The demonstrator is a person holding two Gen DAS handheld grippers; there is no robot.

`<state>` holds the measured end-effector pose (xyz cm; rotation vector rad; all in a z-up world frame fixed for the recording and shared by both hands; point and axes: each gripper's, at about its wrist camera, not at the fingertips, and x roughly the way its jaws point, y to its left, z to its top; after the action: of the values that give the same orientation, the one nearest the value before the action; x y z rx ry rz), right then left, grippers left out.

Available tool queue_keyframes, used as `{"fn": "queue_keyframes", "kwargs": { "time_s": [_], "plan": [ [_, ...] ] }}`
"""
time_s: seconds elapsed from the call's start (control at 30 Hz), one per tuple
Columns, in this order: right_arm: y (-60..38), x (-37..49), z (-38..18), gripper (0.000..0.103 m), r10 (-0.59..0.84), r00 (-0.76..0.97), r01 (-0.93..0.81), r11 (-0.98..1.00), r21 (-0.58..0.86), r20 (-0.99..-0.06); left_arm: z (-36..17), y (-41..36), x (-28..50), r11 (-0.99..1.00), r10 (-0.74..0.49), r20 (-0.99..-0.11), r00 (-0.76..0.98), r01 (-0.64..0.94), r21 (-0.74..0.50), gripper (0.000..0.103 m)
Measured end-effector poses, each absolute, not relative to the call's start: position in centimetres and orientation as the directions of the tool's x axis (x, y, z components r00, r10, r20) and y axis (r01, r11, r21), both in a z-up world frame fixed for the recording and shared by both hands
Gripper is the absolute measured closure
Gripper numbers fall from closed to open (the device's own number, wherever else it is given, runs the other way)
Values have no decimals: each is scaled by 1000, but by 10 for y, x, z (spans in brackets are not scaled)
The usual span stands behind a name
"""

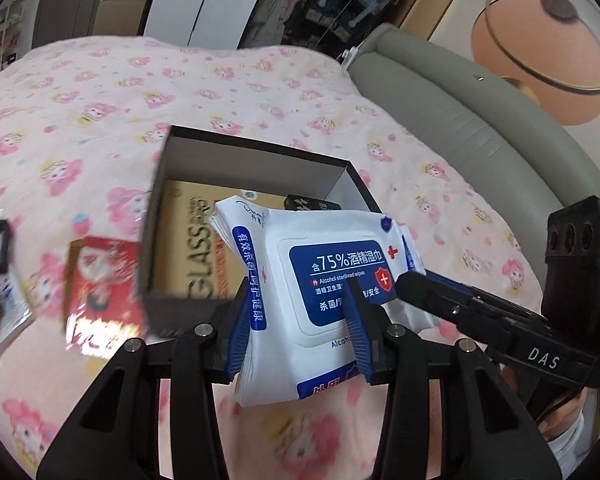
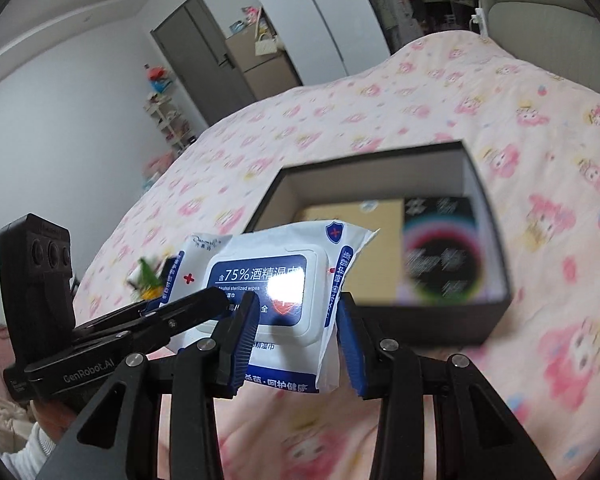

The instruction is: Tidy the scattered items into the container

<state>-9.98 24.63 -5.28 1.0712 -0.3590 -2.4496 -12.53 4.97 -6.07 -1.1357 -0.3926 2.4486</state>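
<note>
Both tools clamp one wipes pack [image 1: 332, 280], labelled "75%" and "Alcohol sterilized wipes": left tool [image 1: 300, 328], right tool [image 2: 296, 340]. It hangs above the bed [image 1: 100, 92], before the box [image 2: 496, 312] holding a "GLASS" carton [image 1: 198, 240].

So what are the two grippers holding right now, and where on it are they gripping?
Both hold one wet wipes pack above the bed. The left gripper pinches its near-left part, beside the lid flap; the right gripper pinches its near-right part.

"75%" on wipes pack [image 1: 332, 280]
</note>
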Motion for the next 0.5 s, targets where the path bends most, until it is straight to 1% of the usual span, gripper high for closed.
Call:
{"fn": "queue_keyframes", "kwargs": {
  "time_s": [0.13,0.23,0.33,0.5],
  "plan": [
    [274,-137,-61,68,-475,-625,252,-874,415,-620,-69,77,-162,-879,473,-694,-543,-230,-419,60],
    [284,-160,-70,68,-466,-636,241,-877,415,-616,-77,94,-183,-904,425,-730,-535,-214,-370,59],
    [283,-184,-87,68,-478,-602,239,-872,427,-640,-86,93,-197,-921,387,-754,-531,-184,-343,59],
    [258,-214,-99,68,-499,-535,309,-867,392,-681,-102,70,-223,-930,359,-792,-494,-118,-348,58]
  ]
}}
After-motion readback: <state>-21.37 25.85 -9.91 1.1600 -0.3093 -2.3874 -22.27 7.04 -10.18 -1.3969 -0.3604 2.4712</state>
